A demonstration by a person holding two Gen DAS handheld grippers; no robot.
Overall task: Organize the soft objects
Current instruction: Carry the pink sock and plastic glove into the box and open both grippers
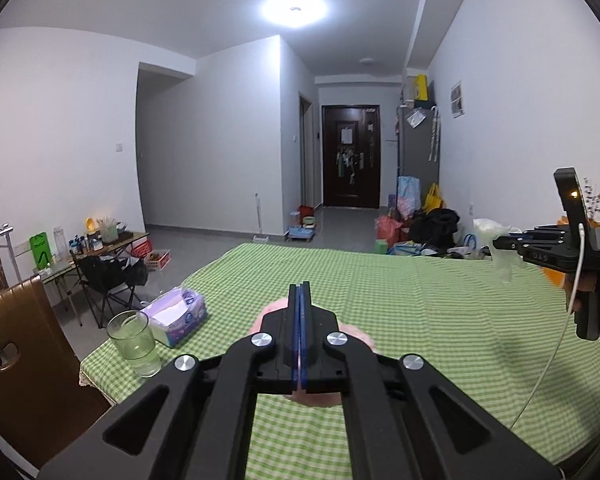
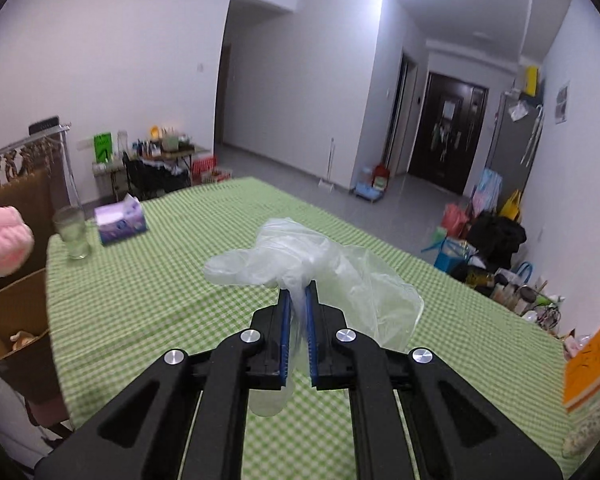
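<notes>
Two tools: left tool clenched on one pink plush, right tool (raised) grasping one plastic glove.

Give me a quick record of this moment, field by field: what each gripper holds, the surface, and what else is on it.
left gripper: shut on pink fluffy item
right gripper: shut on clear plastic glove, held above the table
surface: table with green checked cloth
also on table: glass beside tissue box, near the left edge
cardboard box: beside the table, open
</notes>
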